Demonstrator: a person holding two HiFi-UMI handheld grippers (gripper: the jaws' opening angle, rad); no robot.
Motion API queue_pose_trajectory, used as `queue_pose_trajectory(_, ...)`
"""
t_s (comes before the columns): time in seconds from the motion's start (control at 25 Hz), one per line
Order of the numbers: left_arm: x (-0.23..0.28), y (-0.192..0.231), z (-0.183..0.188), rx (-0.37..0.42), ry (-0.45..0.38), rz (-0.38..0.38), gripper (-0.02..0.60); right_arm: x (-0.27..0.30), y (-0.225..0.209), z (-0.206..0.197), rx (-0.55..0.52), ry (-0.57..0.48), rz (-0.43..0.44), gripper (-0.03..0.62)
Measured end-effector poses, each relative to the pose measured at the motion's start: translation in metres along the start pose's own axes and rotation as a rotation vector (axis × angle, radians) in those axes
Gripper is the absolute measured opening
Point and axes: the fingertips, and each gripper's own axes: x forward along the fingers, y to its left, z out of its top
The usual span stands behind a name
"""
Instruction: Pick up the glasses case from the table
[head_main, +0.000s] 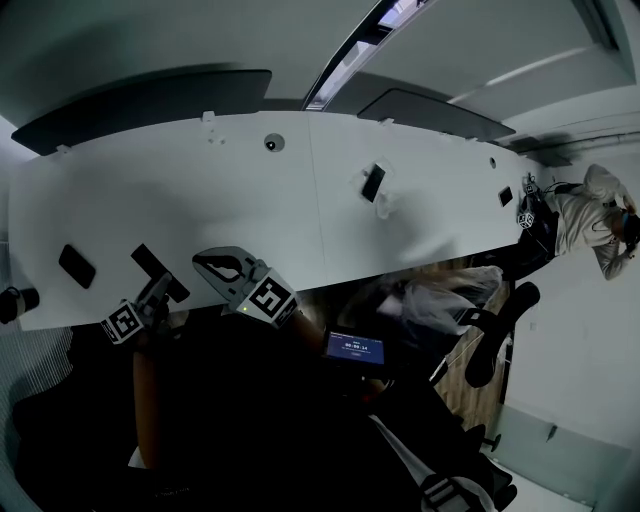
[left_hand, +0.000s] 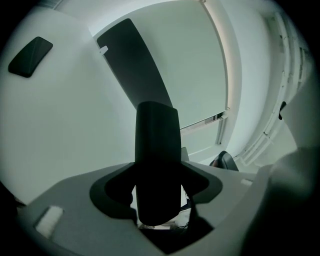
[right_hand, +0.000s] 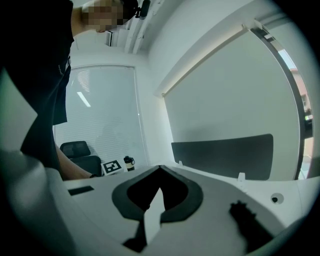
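A long black glasses case (head_main: 160, 273) sticks out of my left gripper (head_main: 148, 295) above the table's near left edge. In the left gripper view the case (left_hand: 158, 150) stands upright in the gripper's (left_hand: 158, 197) dark notch, with the jaws shut on its lower end. My right gripper (head_main: 228, 268) hovers just to the right at the same edge. In its own view the right gripper (right_hand: 159, 195) has its jaws together with only a thin slit between them, and nothing is held.
A dark flat rounded item (head_main: 77, 265) (left_hand: 30, 56) lies on the white table (head_main: 200, 200) at the left. A phone on a stand (head_main: 373, 183) sits mid-table, near a round grommet (head_main: 273, 143). Dark panels (head_main: 150, 100) back the table. A bottle (right_hand: 129, 163) and a chair (right_hand: 79, 151) show at the left.
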Motion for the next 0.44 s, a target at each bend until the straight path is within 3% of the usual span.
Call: queue_pose_trajectory(0.44,0.015,0.018,0.005,0.105,0.096,0.094,0.284,-0.008,-0.009,-0.001,-0.012,0.014,-0.034,0.008)
